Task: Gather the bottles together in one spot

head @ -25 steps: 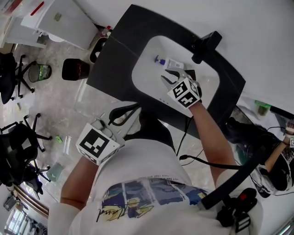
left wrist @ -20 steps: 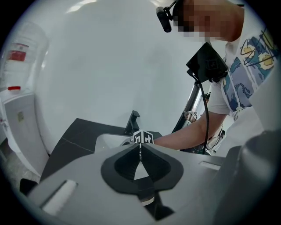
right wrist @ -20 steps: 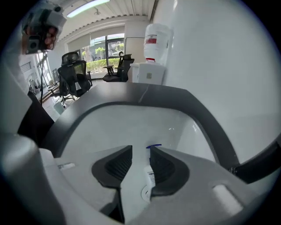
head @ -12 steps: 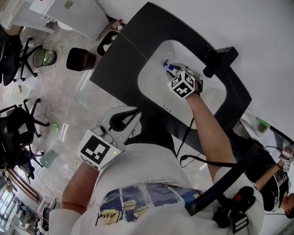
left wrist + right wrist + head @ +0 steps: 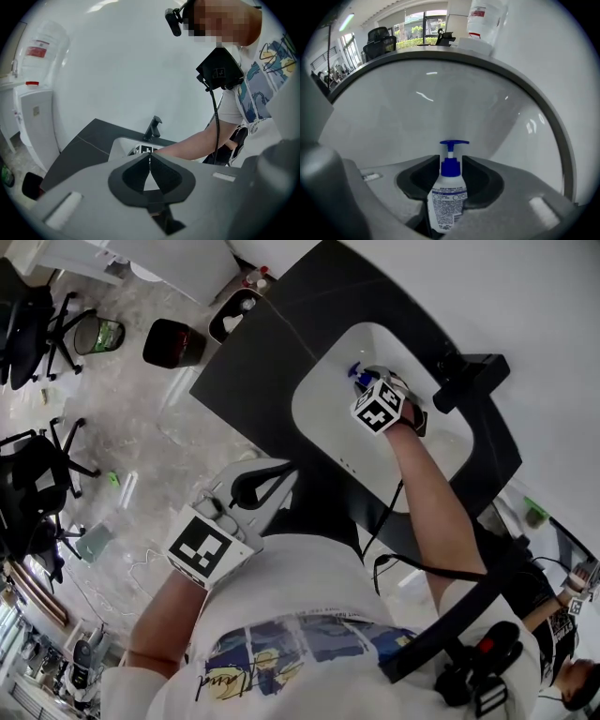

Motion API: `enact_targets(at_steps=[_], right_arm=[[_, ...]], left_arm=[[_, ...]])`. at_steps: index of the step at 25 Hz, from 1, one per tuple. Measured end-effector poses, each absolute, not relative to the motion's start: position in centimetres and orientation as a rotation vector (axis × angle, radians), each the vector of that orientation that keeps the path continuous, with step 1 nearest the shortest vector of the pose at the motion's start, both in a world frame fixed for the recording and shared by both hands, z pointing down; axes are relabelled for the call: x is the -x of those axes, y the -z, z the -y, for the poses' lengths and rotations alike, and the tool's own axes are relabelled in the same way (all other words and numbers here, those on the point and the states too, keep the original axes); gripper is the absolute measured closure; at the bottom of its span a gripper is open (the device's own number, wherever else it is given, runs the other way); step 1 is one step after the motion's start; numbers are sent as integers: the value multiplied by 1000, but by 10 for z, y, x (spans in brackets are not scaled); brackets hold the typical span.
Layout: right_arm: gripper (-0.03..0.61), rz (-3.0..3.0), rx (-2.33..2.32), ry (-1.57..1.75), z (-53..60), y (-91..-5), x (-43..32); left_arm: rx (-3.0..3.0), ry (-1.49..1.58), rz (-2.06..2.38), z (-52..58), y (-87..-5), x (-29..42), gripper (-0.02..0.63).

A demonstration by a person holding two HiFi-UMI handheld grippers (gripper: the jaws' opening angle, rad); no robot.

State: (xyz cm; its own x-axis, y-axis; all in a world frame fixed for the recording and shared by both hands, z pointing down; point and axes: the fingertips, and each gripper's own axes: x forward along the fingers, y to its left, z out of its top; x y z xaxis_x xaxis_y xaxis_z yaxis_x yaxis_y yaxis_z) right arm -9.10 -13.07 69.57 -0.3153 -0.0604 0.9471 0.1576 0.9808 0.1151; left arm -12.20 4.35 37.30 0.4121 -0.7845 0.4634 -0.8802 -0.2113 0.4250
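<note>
One bottle [image 5: 449, 201] only, white with a blue pump top and a printed label, down in the white sink basin [image 5: 323, 423] set into the dark bench [image 5: 248, 371], not far from the black faucet [image 5: 469, 381]. Sits right between the jaws of the right gripper [image 5: 367, 382], pump end pointing away from the gripper body, base hidden behind it; lying or leaning, hard to tell.

For the right gripper: reaches steeply down into the basin, marker cube [image 5: 380, 411] uppermost. Jaws partly apart and just been opening, one on either side of the bottle's neck and shoulders, close beside it but not seen pressing.

For the left gripper [image 5: 150, 157]: hangs just off the near edge of the bench, well apart from the bottle, close to the person's white printed shirt [image 5: 309, 615]. Jaws closed tip to tip, nothing between them.

Farther out on the marbled floor [image 5: 141, 427]: a dark bin [image 5: 173, 343] near the bench corner, black office chairs [image 5: 37, 484] beyond. Off to the side in the left gripper view, a white water dispenser [image 5: 35, 98] against the wall.
</note>
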Motion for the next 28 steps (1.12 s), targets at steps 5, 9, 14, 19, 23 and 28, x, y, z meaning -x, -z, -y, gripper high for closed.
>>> enact_targets(at_steps=[5, 9, 14, 19, 23, 28], right_arm=[[436, 1872, 44, 175, 135, -703, 90], [443, 1871, 61, 204, 134, -707, 91], [453, 1886, 42, 214, 133, -704, 91], [456, 1930, -5, 227, 132, -691, 89], [456, 1973, -63, 227, 131, -679, 86], [457, 2032, -137, 223, 131, -662, 80]], left_arm=[[-2010, -195, 1412, -48, -376, 122, 603], [-1987, -203, 1419, -52, -377, 124, 604], [-1934, -168, 1442, -51, -376, 126, 607], [-1954, -147, 1443, -51, -368, 126, 611], [-1981, -158, 1428, -50, -366, 122, 611], [-2020, -172, 1391, -47, -362, 114, 611]])
